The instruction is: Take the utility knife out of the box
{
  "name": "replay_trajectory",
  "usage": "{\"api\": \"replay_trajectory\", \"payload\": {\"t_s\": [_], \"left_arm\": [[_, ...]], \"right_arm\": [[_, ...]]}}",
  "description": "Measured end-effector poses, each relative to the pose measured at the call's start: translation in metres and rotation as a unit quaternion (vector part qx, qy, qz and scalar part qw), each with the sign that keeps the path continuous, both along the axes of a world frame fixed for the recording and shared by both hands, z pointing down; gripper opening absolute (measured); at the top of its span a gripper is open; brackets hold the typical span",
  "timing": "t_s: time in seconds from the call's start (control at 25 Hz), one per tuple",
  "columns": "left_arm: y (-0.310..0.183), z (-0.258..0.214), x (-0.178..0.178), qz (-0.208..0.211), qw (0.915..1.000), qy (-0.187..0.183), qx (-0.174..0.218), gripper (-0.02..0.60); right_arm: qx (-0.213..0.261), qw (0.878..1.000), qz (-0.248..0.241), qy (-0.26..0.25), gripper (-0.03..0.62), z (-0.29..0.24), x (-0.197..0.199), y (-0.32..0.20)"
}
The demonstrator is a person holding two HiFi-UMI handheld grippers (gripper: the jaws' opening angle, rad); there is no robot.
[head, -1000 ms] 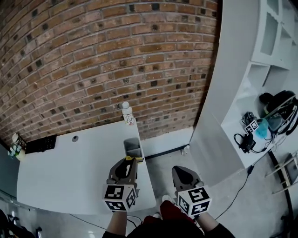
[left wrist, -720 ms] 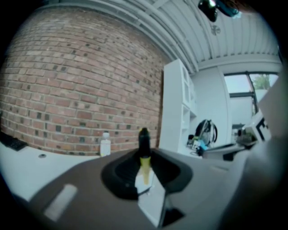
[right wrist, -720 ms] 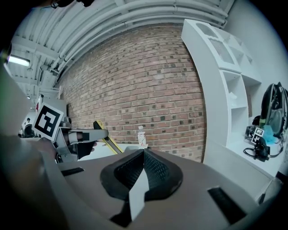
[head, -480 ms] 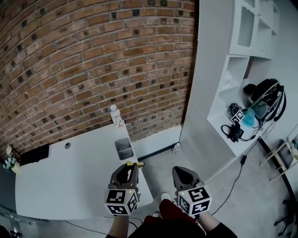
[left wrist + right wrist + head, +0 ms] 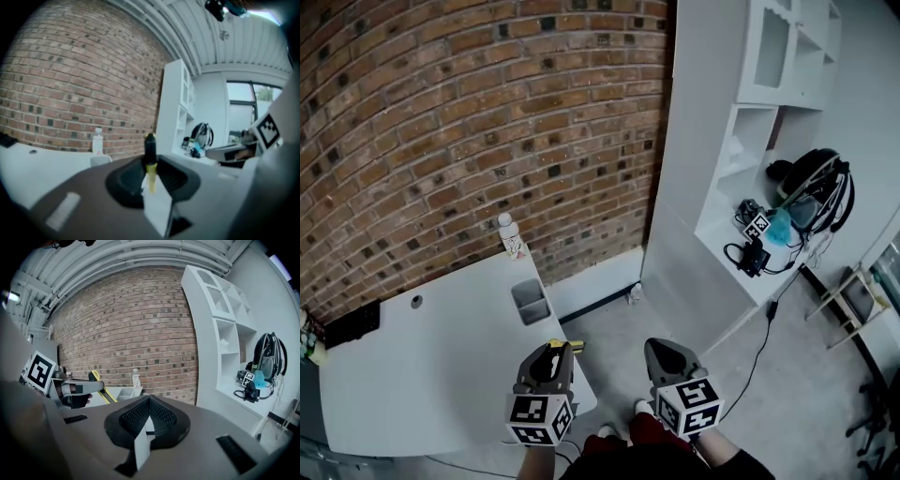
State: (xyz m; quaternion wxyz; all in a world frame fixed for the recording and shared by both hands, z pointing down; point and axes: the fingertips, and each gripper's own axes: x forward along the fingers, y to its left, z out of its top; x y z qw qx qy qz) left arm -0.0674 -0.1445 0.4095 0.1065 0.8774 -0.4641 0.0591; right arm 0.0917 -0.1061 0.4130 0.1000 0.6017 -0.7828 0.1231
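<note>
No legible text anywhere; bottle [image 5: 510, 234] label too small to read.

Two grippers are counted by the near corner of the white table [image 5: 412, 375]: one left gripper [image 5: 554, 354] and one right gripper [image 5: 667, 351]. One utility knife [image 5: 150, 151] is counted. On the table, one bottle [image 5: 510, 236] and one grey box [image 5: 530, 302] are found. To the right of the table, one white shelf [image 5: 748, 141] and one black bag [image 5: 814, 186] are seen.

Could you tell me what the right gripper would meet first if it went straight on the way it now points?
Most likely the brick wall, just right of the grey box; nothing nearer shows in that line, though depth is unclear.
</note>
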Motion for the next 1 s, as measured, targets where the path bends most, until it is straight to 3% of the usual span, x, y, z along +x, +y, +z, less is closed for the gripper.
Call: {"api": "replay_trajectory", "payload": {"t_s": [0.4, 0.72, 1.0], "left_arm": [[0.01, 0.021, -0.012, -0.036, 0.9989, 0.004, -0.03, 0.075], [0.029, 0.033, -0.047, -0.106, 0.9932, -0.004, -0.046, 0.075], [0.047, 0.034, -0.076, -0.174, 0.9835, -0.009, -0.051, 0.075]], "right_arm": [[-0.027, 0.999, -0.033, 0.004, 0.008, 0.016, -0.009, 0.004], [-0.04, 0.995, -0.091, -0.012, 0.008, 0.024, -0.034, -0.005], [-0.042, 0.988, -0.148, -0.011, 0.008, 0.026, -0.053, -0.006]]}}
